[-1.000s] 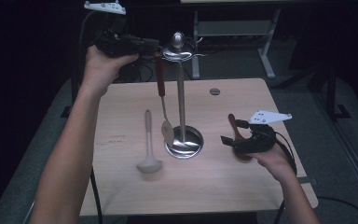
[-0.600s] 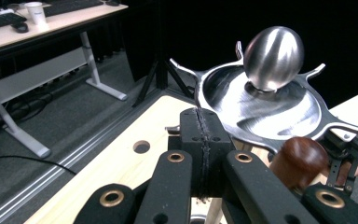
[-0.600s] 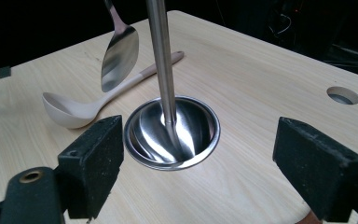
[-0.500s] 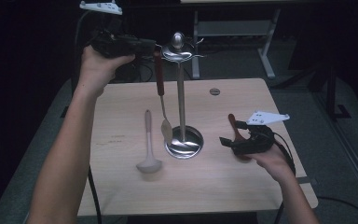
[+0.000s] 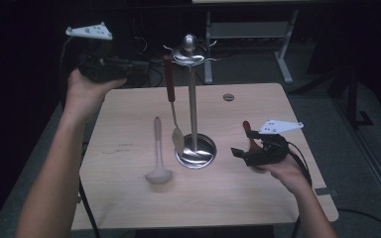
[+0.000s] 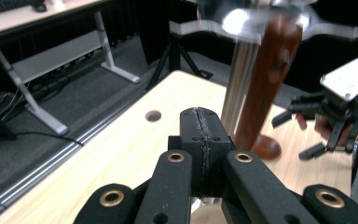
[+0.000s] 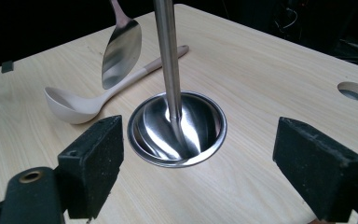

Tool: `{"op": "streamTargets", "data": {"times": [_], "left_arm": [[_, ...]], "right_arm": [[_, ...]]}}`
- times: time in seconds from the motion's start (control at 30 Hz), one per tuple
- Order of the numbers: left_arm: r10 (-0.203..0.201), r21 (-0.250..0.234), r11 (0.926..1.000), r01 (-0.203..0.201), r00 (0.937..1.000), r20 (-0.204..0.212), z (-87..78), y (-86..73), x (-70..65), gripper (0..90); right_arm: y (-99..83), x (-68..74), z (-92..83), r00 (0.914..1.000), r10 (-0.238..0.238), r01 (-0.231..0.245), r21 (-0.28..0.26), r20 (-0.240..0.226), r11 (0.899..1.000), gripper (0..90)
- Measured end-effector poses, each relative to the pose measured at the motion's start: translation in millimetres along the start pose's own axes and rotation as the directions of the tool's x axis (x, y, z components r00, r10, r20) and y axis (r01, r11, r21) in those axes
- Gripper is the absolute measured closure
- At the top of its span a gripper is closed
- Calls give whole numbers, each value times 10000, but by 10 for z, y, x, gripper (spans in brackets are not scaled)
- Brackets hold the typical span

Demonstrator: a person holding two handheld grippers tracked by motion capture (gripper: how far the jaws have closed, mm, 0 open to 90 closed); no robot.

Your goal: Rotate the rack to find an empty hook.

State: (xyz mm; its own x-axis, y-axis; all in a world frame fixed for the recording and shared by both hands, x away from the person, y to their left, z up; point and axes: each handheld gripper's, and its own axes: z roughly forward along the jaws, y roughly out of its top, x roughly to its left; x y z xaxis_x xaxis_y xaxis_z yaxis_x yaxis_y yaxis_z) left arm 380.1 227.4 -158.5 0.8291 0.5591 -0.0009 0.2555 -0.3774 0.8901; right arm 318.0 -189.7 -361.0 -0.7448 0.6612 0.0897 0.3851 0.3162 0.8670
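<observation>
Utensil stand (image 5: 192,99) on the table (image 5: 129,198): a wooden-handled spatula (image 5: 171,99) hangs from its top hooks, blade over the round base dish (image 7: 177,135). The clenched, empty left gripper (image 5: 141,69) is beside the handle. The right gripper (image 5: 238,152) is released. A ladle (image 5: 157,163) lies alongside.

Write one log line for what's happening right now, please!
left gripper: shut, empty, beside hanging spatula | right gripper: open, facing rack base | ladle: on table

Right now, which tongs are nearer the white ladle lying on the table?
Right. The right tongs sit low beyond the stand's base from the white ladle; the left tongs are raised above the far edge.
</observation>
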Motion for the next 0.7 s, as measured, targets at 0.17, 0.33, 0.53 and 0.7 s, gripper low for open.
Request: {"op": "streamTargets", "data": {"times": [0.17, 0.33, 0.53, 0.7], "left_arm": [[-129, 448, 9989, 131, 9999, -68, 76, -332, -71, 899], [-705, 768, 9946, 702, 9975, 18, 224, -748, -71, 900], [-1478, 1237, 9816, 1452, 9889, 119, 455, -1274, -78, 899], [-2045, 1791, 9638, 1975, 9786, 212, 729, -1659, -100, 900]], "right_arm": [[-5, 5, 11, 10000, 17, -17, 29, -14, 10000, 161], [-22, 5, 25, 10000, 56, -56, 56, -20, 10000, 161], [-92, 16, 78, 9999, 132, -131, 231, -45, 9996, 161], [-153, 23, 120, 9998, 181, -180, 392, -4, 9991, 161]]}}
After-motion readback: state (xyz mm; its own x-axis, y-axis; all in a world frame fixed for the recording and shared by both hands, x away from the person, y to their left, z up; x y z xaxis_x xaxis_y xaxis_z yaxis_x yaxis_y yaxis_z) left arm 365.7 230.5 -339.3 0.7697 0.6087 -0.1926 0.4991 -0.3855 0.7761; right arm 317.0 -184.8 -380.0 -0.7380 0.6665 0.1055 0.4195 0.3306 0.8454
